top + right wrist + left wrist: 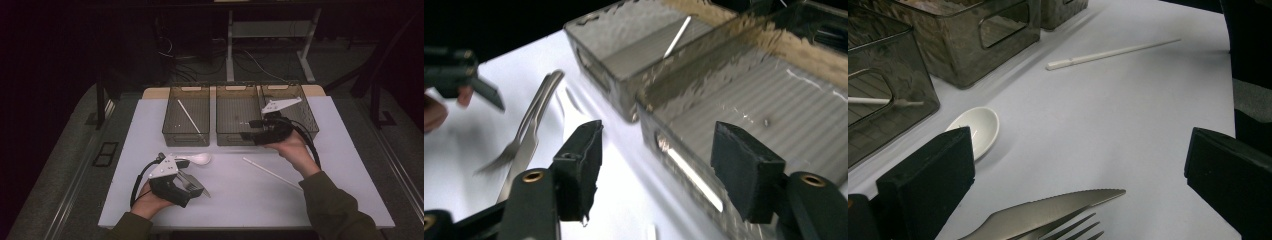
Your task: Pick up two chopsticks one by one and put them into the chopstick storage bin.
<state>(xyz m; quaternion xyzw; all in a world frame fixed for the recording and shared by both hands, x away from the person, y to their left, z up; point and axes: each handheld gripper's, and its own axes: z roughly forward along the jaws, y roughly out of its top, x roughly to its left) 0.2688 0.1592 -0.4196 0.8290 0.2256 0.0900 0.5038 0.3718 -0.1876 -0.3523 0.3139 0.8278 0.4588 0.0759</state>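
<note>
A dark room with cables and desk legs lies behind a white bench (250,195) that carries 3 smoky see-through bins side by side at its far edge. In the high view the left bin (172,117) holds 1 white chopstick (190,116), the middle bin (235,112) looks bare, and the right bin (307,112) sits partly under the right gripper's grey plate.

The right gripper (248,129) hovers over the front of the middle bin, pointing left. The right gripper view gives what the high view cannot: its 2 black jaws stand about half open with nothing between them, above the middle bin's front wall (684,165).

The left gripper (197,189) rests near the bench's front left. Its own view shows the jaws spread wide, gripping nothing, with a knife (1048,212) and a fork (1073,230) lying together on the bench between them. The high view shows those 2 as 1 grey shape (192,184); the right gripper view shows their handles (541,97), blurred.

A white spoon (197,159) lies just beyond the left gripper, near the left bin. The left gripper view shows its bowl (979,129) beside the left jaw. A second chopstick (272,174) lies loose on the bench, right of centre, well apart from the cutlery.
</note>
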